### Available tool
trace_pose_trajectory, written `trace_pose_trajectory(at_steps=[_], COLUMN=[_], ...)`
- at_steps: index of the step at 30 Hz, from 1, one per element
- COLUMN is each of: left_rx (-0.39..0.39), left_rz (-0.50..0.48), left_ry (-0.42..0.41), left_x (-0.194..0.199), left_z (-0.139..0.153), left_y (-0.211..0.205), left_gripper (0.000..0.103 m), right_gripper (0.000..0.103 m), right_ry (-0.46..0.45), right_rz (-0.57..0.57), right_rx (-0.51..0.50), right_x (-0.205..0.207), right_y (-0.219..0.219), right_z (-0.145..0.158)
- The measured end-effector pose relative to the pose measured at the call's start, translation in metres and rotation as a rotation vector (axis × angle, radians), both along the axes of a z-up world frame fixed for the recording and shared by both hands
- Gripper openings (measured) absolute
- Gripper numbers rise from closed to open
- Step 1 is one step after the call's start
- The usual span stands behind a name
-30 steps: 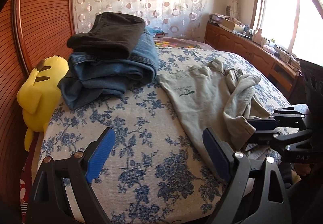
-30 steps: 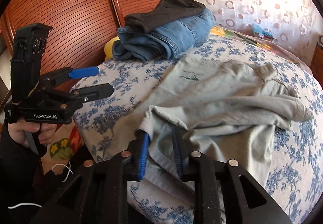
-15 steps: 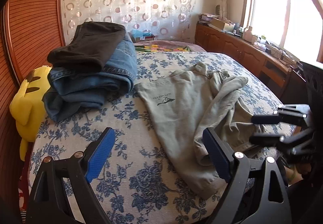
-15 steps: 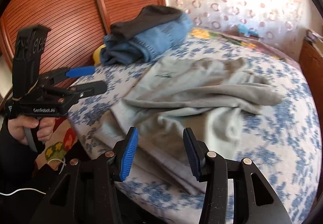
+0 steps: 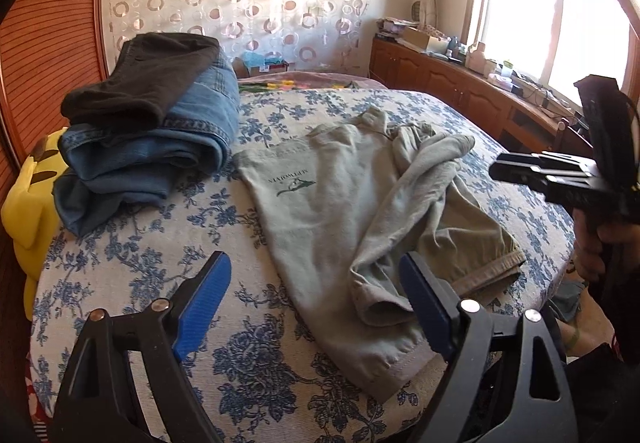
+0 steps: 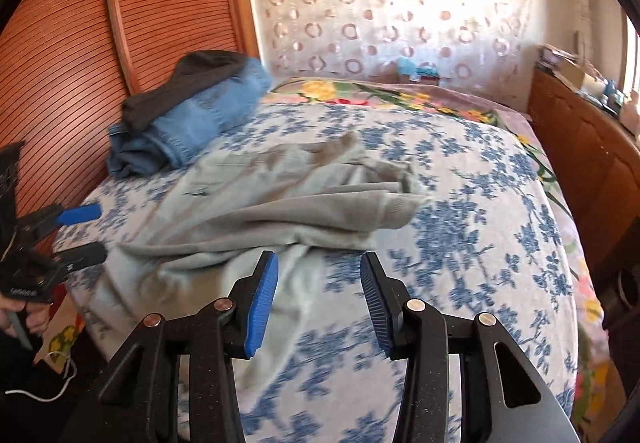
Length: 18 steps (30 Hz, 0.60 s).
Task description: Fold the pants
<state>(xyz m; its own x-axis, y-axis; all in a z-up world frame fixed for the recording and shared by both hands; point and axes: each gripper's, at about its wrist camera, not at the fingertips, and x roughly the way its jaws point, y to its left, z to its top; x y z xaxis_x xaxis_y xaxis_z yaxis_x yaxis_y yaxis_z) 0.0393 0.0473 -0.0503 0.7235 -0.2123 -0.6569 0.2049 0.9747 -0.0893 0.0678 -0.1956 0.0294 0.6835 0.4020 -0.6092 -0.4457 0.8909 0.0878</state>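
Left wrist view: grey pants point(image 5: 348, 211) are seen crumpled on the flowered bedspread point(image 5: 132, 263), one leg thrown across the other, hem near the bed edge. Left gripper point(image 5: 316, 299) is held wide, nothing between its pads; right gripper point(image 6: 318, 295) likewise spread and empty, above bare cover beside the cloth. Risk judged: one layer only may be pinched, so the twist gets folded in; the hem could be dragged off the edge. Stacked jeans point(image 5: 160, 147) lie close and might be snagged.
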Motion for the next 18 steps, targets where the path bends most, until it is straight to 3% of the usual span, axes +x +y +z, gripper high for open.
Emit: trace_pose_trajectory(at_steps=[6,18], left_rx=[-0.018,-0.025], left_rz=[-0.014,-0.040], left_ry=[0.028,0.038], left_x=[0.002,-0.001], left_z=[-0.009,-0.010], left_y=[-0.002,-0.007], left_gripper=[0.074,0.050], right_gripper=[0.037,0.037], right_ry=[0.031,0.133], right_rz=[-0.002,0.003], right_rx=[-0.011,-0.070], right_x=[0.025,0.068], right_y=[0.006,0.022], right_z=[-0.008,-0.018])
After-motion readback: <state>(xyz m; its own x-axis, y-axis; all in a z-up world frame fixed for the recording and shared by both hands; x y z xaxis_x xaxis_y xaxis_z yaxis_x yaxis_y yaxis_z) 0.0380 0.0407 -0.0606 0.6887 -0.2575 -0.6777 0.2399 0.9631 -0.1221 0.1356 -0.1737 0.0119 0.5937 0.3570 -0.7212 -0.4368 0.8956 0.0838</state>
